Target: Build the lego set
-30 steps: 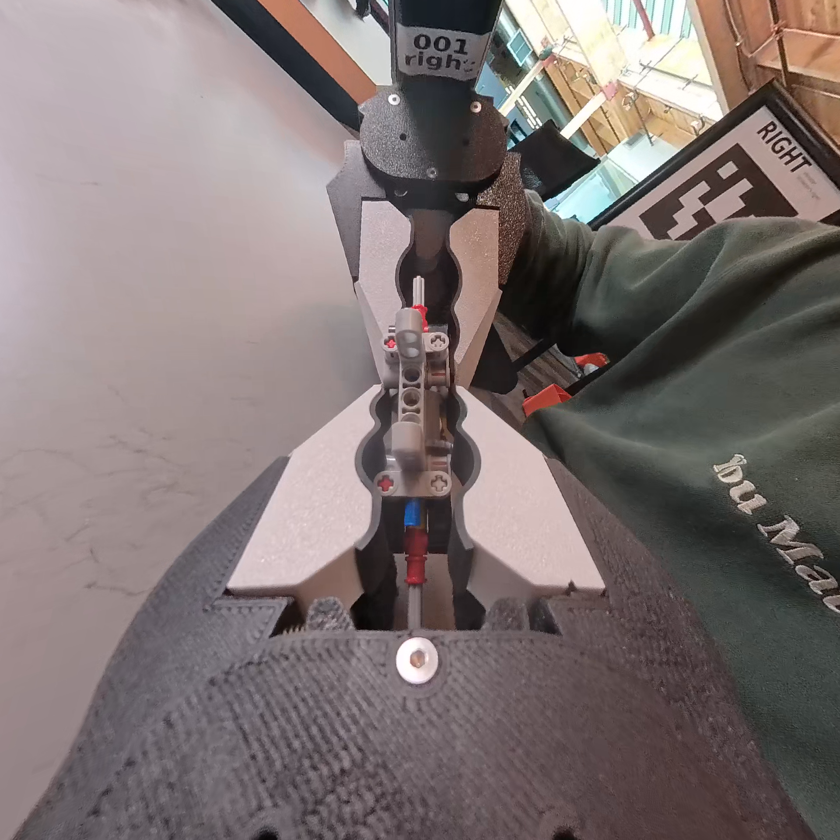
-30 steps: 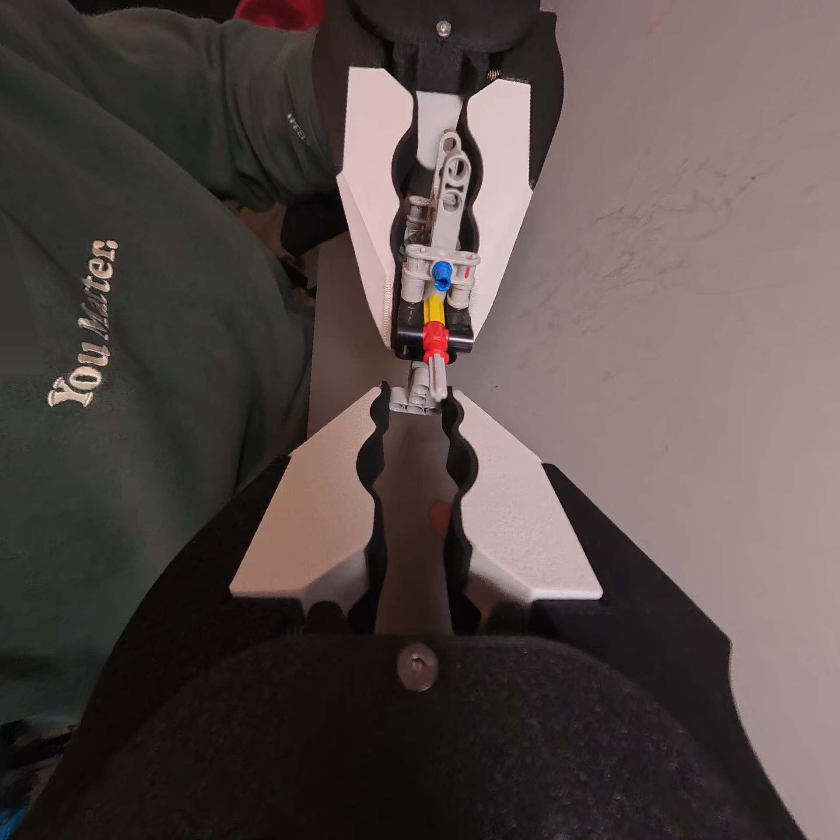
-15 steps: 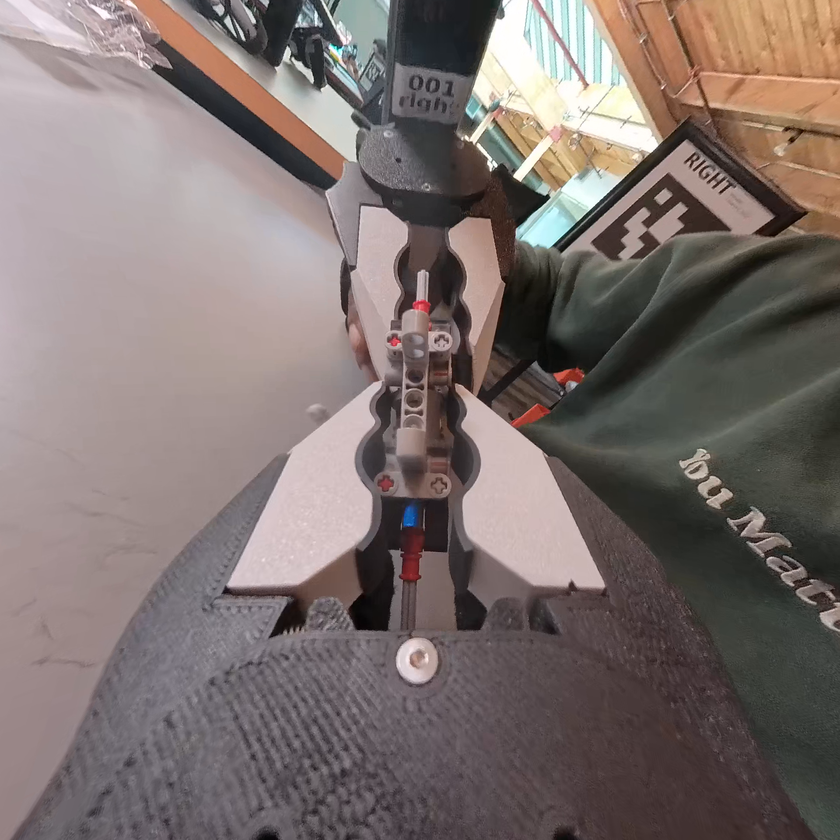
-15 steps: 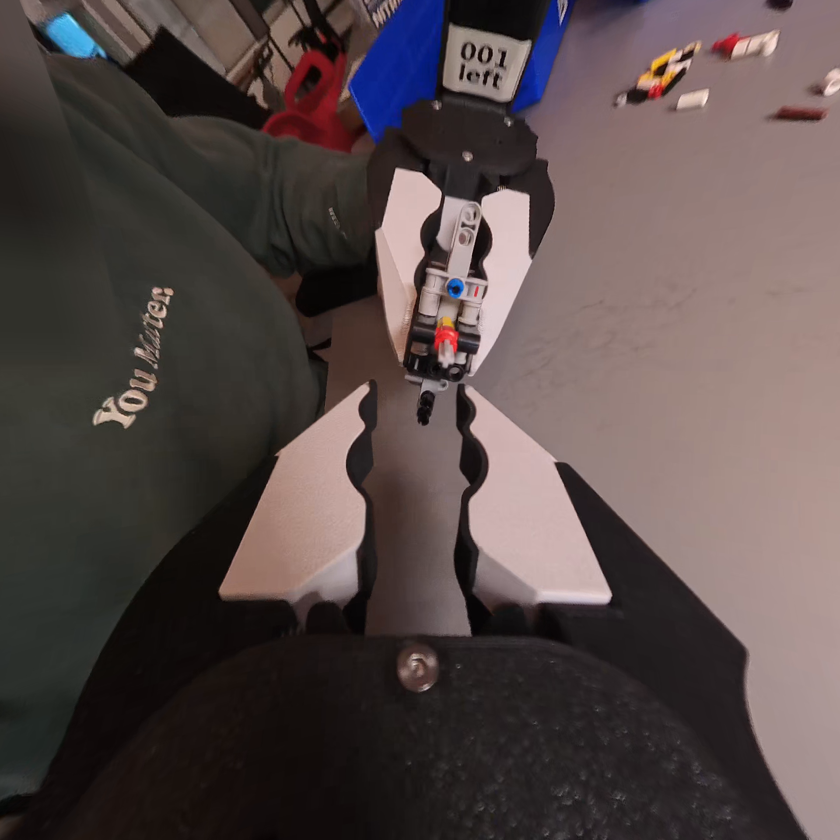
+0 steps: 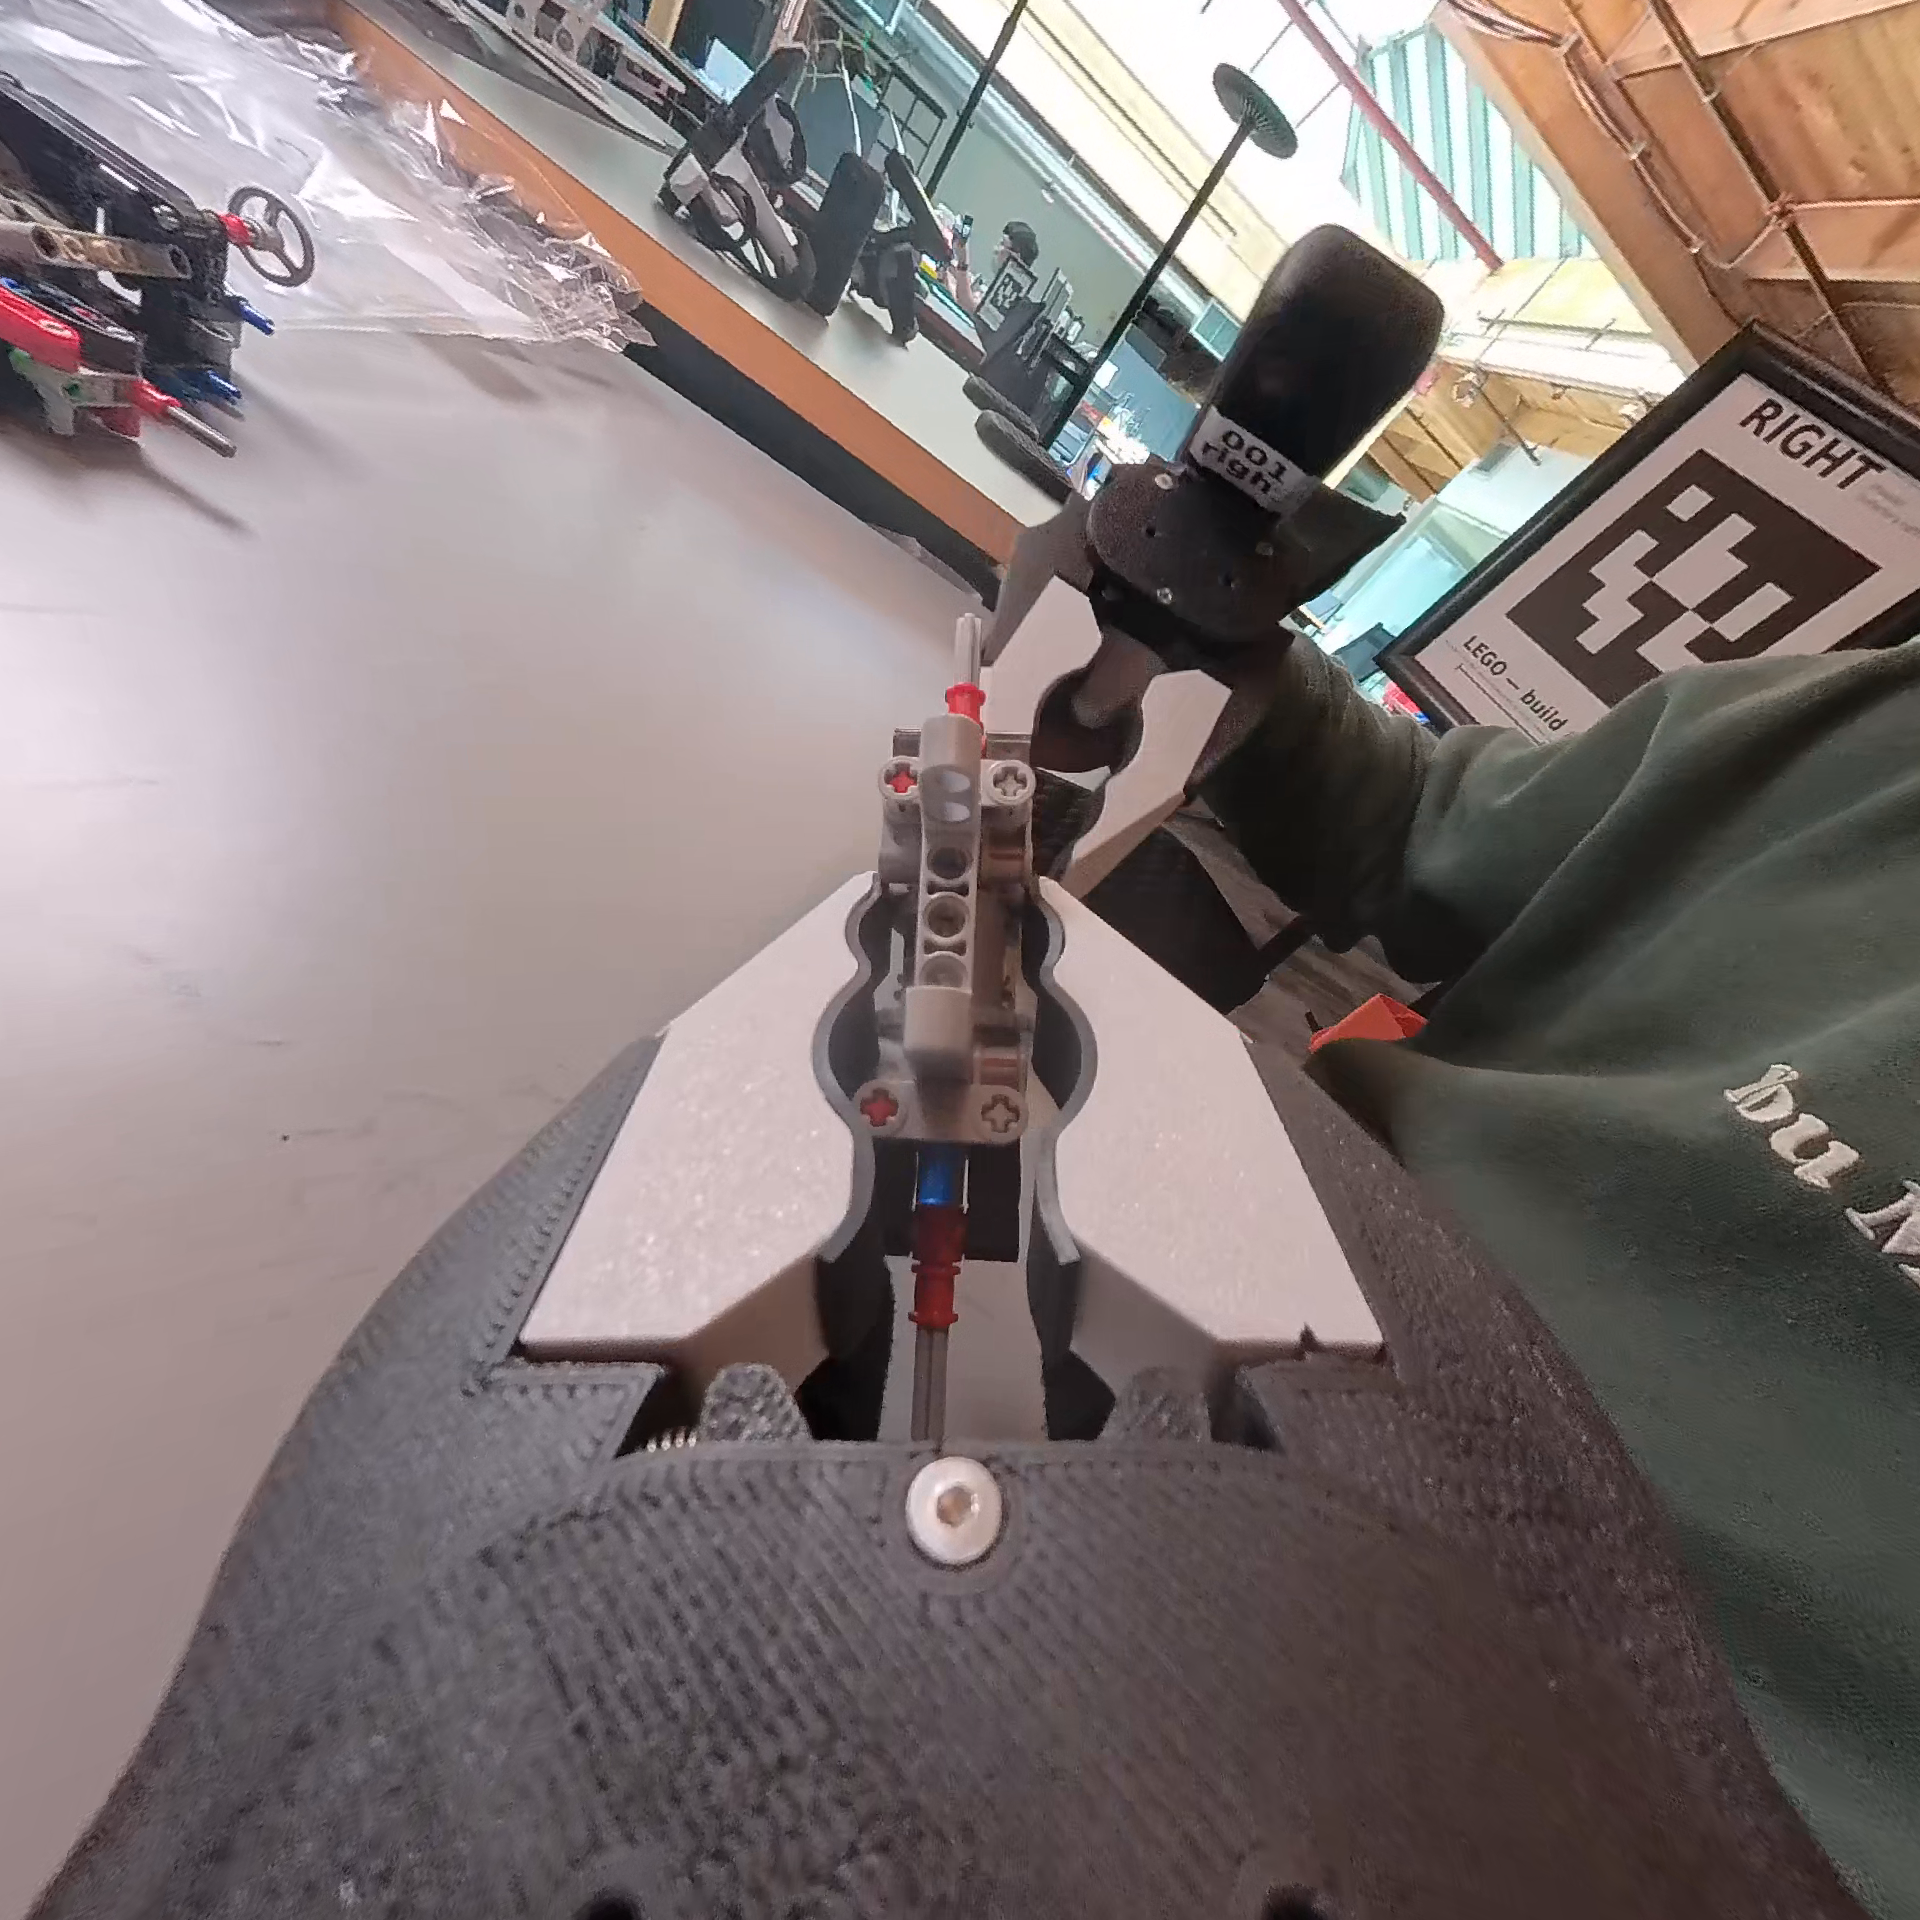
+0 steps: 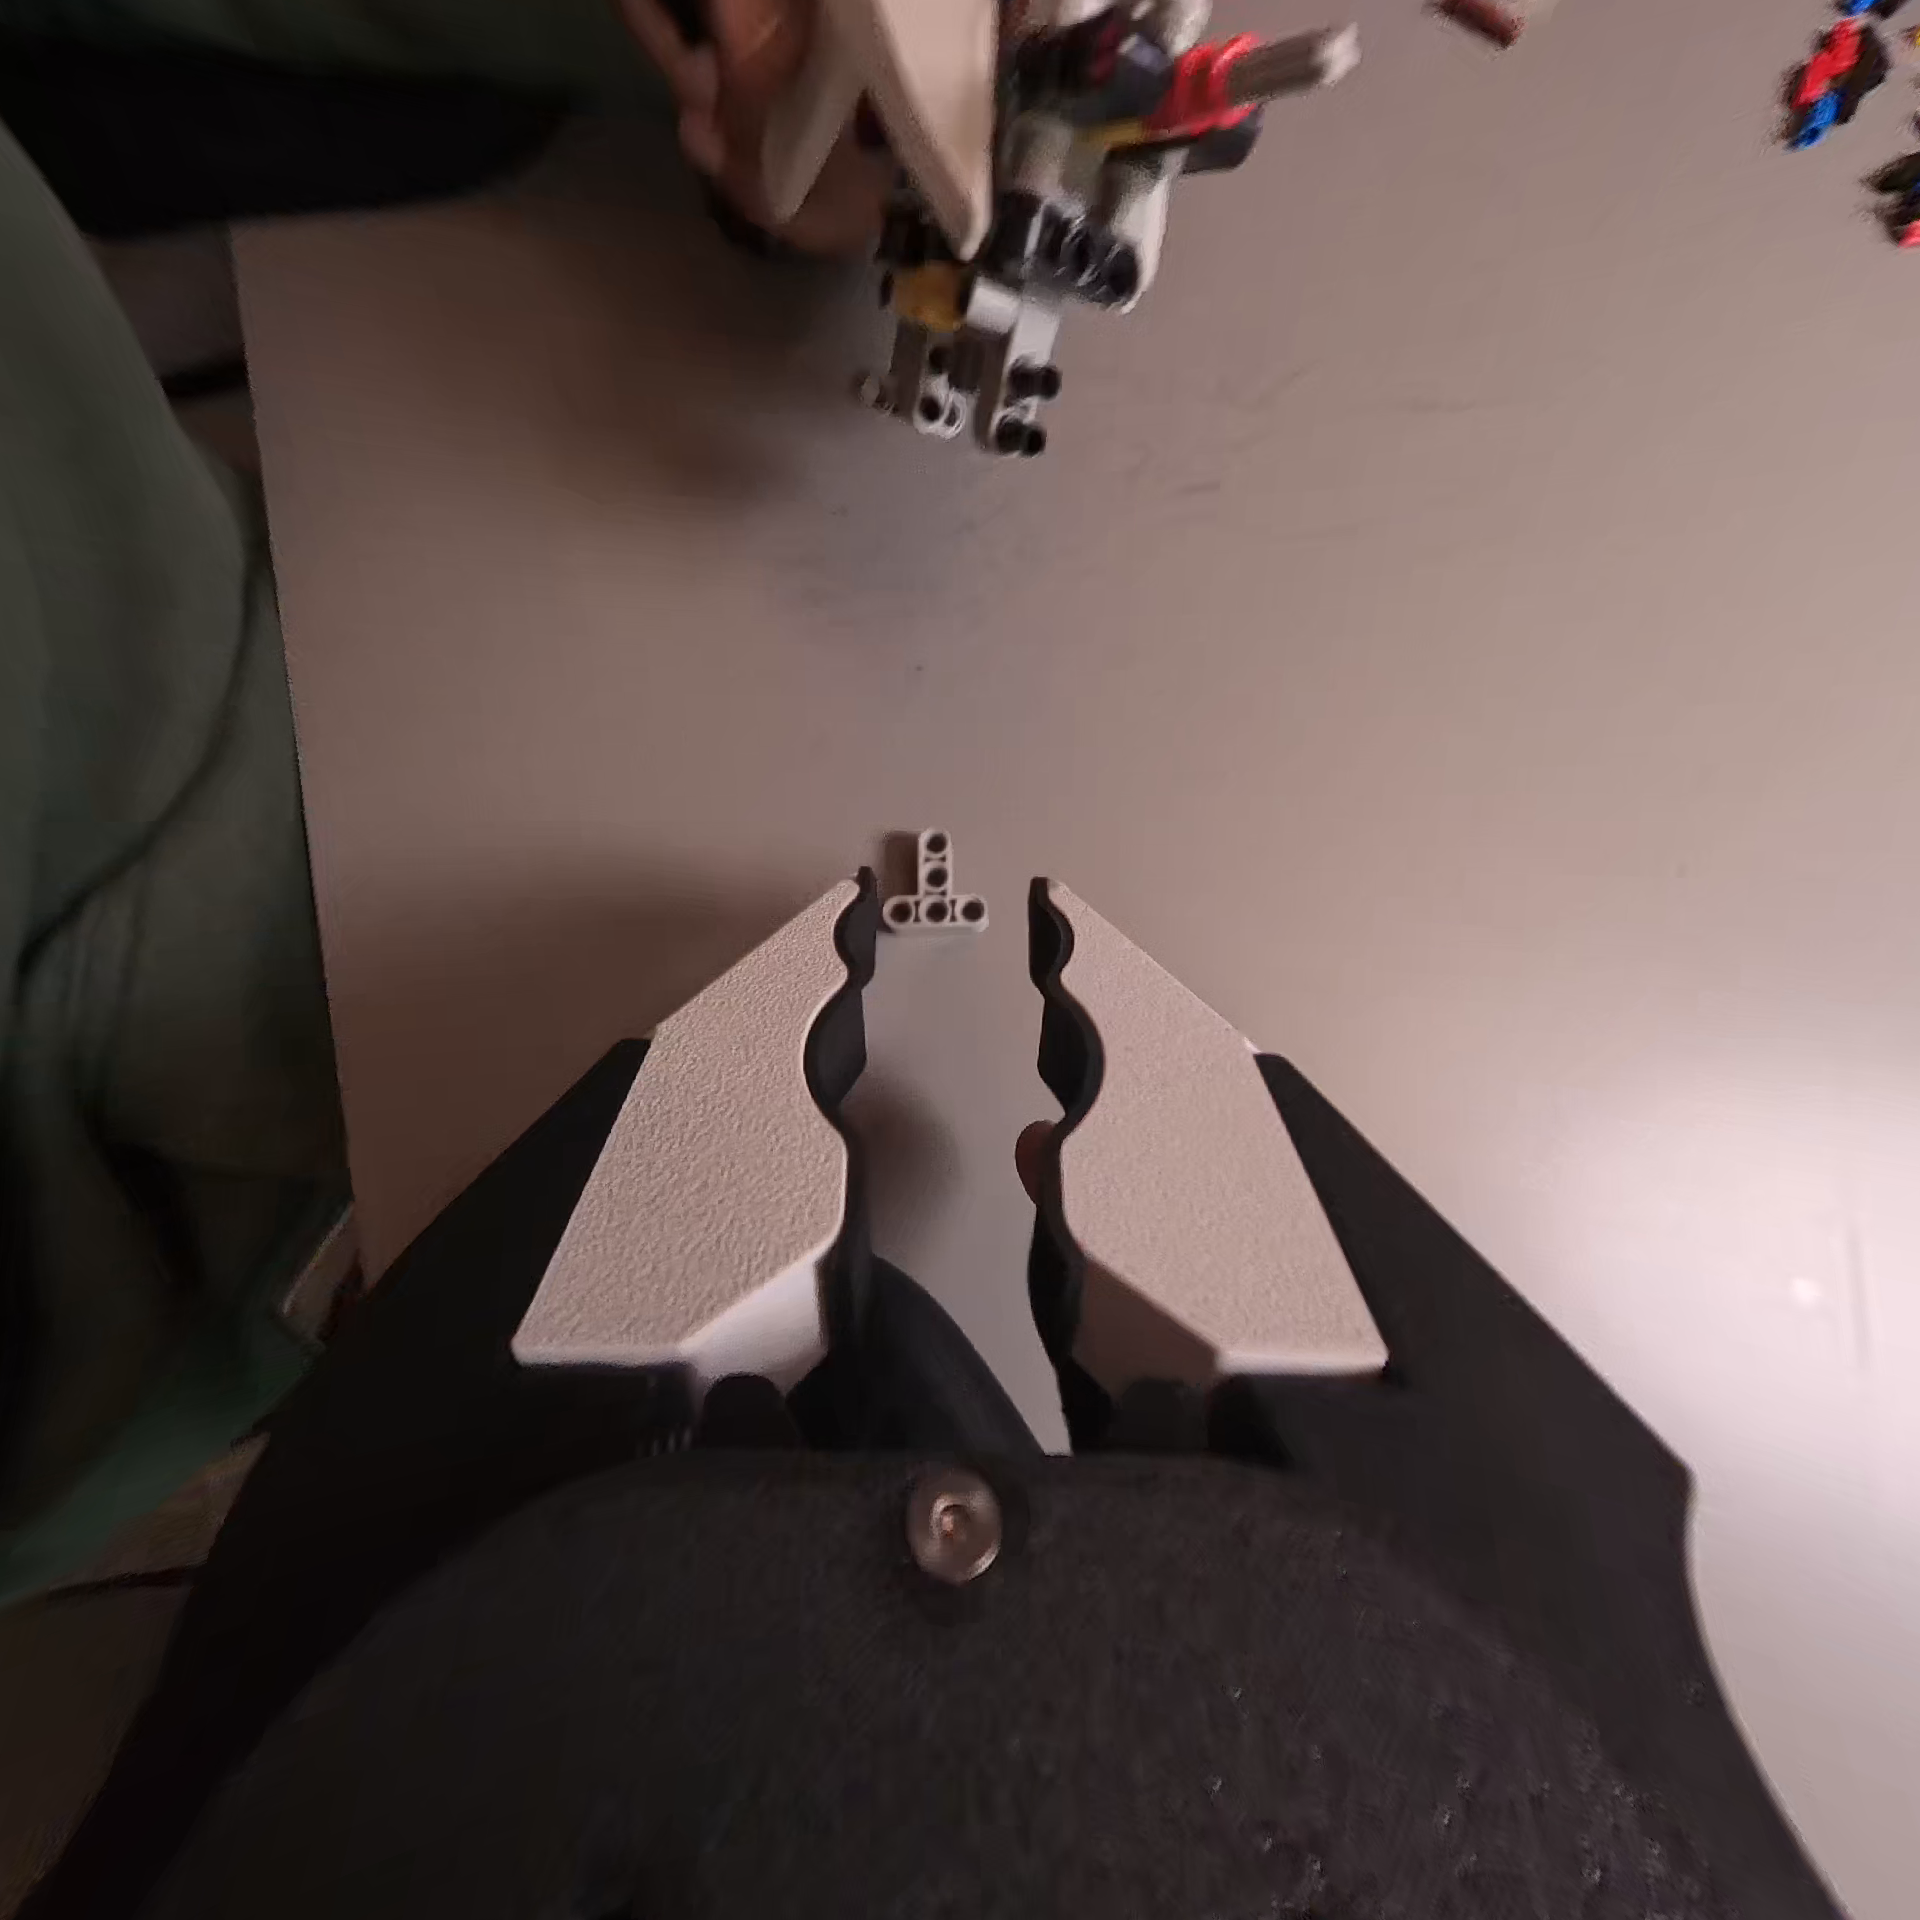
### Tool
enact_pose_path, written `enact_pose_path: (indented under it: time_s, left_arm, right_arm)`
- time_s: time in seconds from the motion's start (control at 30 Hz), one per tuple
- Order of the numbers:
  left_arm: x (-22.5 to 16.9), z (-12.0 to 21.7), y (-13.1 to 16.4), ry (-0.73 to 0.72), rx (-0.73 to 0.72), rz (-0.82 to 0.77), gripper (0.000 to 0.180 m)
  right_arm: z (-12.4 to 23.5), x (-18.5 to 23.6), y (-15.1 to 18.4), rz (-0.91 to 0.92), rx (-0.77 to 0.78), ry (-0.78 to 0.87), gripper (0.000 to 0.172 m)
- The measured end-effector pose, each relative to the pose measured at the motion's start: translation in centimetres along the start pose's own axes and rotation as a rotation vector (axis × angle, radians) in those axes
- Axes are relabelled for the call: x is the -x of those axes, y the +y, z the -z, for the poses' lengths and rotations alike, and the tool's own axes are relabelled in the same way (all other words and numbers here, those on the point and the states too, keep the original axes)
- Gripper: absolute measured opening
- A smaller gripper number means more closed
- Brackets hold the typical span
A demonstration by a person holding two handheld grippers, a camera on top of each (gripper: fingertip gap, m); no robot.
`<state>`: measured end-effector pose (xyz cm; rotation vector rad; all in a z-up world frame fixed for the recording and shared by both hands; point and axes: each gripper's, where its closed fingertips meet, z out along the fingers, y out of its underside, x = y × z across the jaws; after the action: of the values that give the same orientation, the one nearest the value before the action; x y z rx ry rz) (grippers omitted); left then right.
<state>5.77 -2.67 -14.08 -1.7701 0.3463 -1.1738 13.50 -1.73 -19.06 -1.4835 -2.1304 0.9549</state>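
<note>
My left gripper [image 5: 951, 894] is shut on a grey toy-brick assembly [image 5: 948, 925] with holed beams, red pins and a thin grey axle sticking out front and back. The same assembly shows blurred at the top of the right wrist view [image 6: 1039, 208]. My right gripper [image 6: 945, 894] is open and empty over the grey table [image 6: 1351, 727]. A small grey T-shaped holed beam [image 6: 935, 896] lies flat on the table just beyond and between its fingertips, untouched by the pads. In the left wrist view the right gripper [image 5: 1132, 769] is off to the right, apart from the assembly.
A larger brick build [image 5: 104, 301] with a small wheel and clear plastic bags [image 5: 416, 239] lie at the far left. Loose red, blue and black pieces [image 6: 1839, 83] lie at the far right. A framed marker board [image 5: 1704, 561] stands right. A person's green sleeve [image 5: 1662, 935] fills the right side. The left gripper's tips are roughly 10 centimetres from the right gripper's.
My right gripper opened, let go of the assembly's end and drew back toward the table, now above the T-shaped beam. My left gripper kept hold of the assembly and swung to face along the table.
</note>
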Motion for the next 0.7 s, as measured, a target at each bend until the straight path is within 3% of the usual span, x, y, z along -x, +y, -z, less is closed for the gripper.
enact_pose_path:
  time_s: [0.13,0.4,0.57,0.7]
  left_arm:
    - [-0.2,-0.1,0.0,0.014,-0.008,-0.005,0.023]
    - [-0.4,-0.1,0.0,0.022,-0.012,-0.015,0.023]
    - [-0.8,-0.1,0.0,0.034,-0.008,-0.022,0.023]
    - [-0.9,-0.1,-0.1,0.045,-0.011,-0.02,0.023]
  right_arm:
    - [-1.0,0.9,1.2,0.113,0.105,0.026,0.028]
    - [-2.5,0.3,1.9,0.13,0.234,0.053,0.028]
    - [-2.7,0.9,1.7,0.09,0.221,-0.024,0.022]
    - [-2.6,0.5,0.4,-0.007,0.09,-0.045,0.022]
